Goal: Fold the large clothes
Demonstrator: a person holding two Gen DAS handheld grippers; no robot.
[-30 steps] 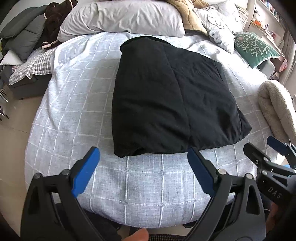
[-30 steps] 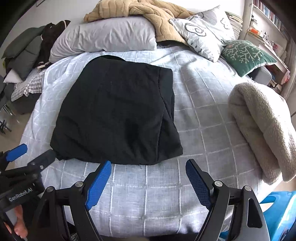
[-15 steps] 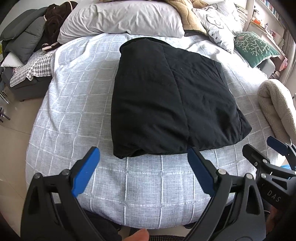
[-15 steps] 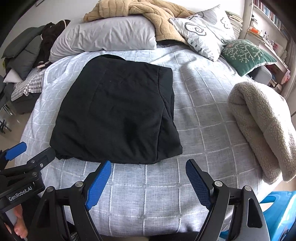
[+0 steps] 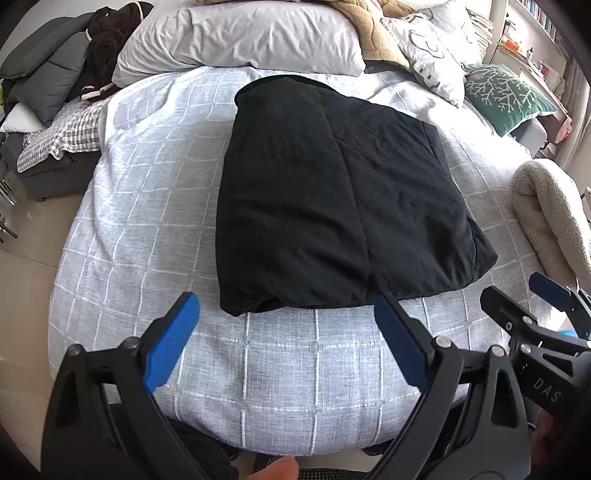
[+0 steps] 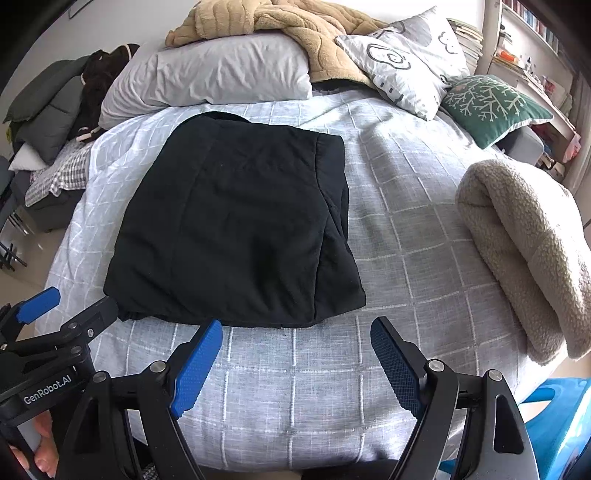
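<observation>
Your left tongs (image 5: 286, 314) hang spread wide over the near edge of the bed (image 5: 147, 206), their blue pads apart and pinching nothing. Your right tongs (image 6: 295, 339) are spread just as wide and equally empty, held beside the left ones above the same edge. The black garment (image 5: 332, 199) lies folded into a thick, roughly rectangular bundle in the middle of the checked grey bedspread, its near edge just beyond the tips of both tongs and not touched by either. In the right wrist view the same garment (image 6: 236, 232) shows a folded flap running along its right side, and the left tongs (image 6: 70, 310) appear at the lower left, close to the bundle's near left corner. A cream fleece blanket (image 6: 524, 251) sits rolled on the right edge of the bed, well apart from the garment. At the head of the bed lie a grey pillow (image 6: 214, 81), a tan quilted blanket (image 6: 288, 22) draped over it, a patterned pillow (image 6: 410, 59) and a green cushion (image 6: 491, 103). Dark clothes (image 5: 62, 70) are piled off the far left corner.
</observation>
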